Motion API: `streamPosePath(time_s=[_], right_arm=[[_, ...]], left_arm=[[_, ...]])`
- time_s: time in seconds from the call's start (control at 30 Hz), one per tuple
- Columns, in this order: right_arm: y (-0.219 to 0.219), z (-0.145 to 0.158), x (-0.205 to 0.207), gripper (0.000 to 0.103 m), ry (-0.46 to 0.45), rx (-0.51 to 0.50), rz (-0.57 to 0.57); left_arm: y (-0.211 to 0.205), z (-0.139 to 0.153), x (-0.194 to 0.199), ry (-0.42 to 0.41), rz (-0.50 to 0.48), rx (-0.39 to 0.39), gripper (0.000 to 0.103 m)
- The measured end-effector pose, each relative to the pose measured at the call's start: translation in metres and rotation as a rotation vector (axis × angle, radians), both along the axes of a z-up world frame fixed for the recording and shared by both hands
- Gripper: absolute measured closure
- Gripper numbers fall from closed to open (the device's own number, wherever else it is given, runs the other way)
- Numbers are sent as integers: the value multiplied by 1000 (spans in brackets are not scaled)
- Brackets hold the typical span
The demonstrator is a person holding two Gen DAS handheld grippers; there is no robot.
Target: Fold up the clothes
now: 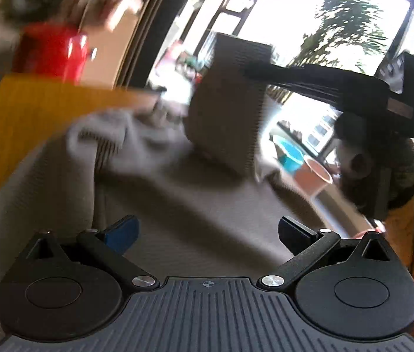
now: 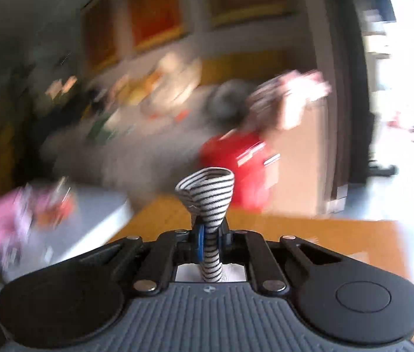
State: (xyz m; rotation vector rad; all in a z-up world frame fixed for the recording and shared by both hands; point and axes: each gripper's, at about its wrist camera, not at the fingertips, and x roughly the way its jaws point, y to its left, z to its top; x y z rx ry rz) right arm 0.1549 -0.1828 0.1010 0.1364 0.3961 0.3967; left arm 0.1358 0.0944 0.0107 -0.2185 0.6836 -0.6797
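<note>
A black-and-white striped garment (image 1: 154, 182) lies bunched and spread across the wooden table (image 1: 31, 111), blurred in the left wrist view. My right gripper (image 1: 251, 72) reaches in from the right and holds one part of the cloth lifted as a hanging flap (image 1: 227, 102). In the right wrist view my right gripper (image 2: 208, 234) is shut on a pinched fold of the striped garment (image 2: 207, 193), which sticks up between the blue pads. My left gripper (image 1: 208, 231) hovers over the cloth, open, with nothing between its blue pads (image 1: 122, 231).
A blurred red shape (image 2: 236, 158) stands beyond the table's far edge (image 2: 309, 228). Pink things (image 2: 4, 223) lie at the left on a pale surface. A blue bowl (image 1: 289, 152) and a pink bucket (image 1: 315, 176) sit on the floor near bright windows.
</note>
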Motion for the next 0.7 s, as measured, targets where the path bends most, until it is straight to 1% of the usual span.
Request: streamPosePath(time_s=[0.07, 0.1, 0.2, 0.23, 0.3, 0.4, 0.47, 0.57, 0.7], right_arm=[[-42, 16, -13, 95, -37, 32, -121], [-62, 23, -20, 95, -56, 44, -181], [-119, 44, -40, 95, -114, 76, -353], [-132, 51, -45, 95, -135, 75, -393], [-147, 62, -52, 95, -167, 65, -433], [-146, 76, -49, 95, -196, 42, -425], [-134, 81, -41, 95, -206, 38, -388], [-101, 82, -18, 95, -202, 29, -298], [-41, 65, 13, 95, -155, 14, -165]], left_arm=[[-9, 5, 6, -52, 1, 6, 0], [-13, 3, 10, -61, 4, 7, 0], [-25, -13, 20, -51, 28, 18, 0], [-28, -19, 21, -41, 34, 27, 0], [-30, -29, 20, -21, 50, 43, 0], [-23, -34, 16, -16, 72, 42, 0], [-19, -32, 13, -15, 81, 32, 0], [-12, -30, 12, 7, 92, 25, 0], [-2, -23, 4, 11, 99, 31, 0]])
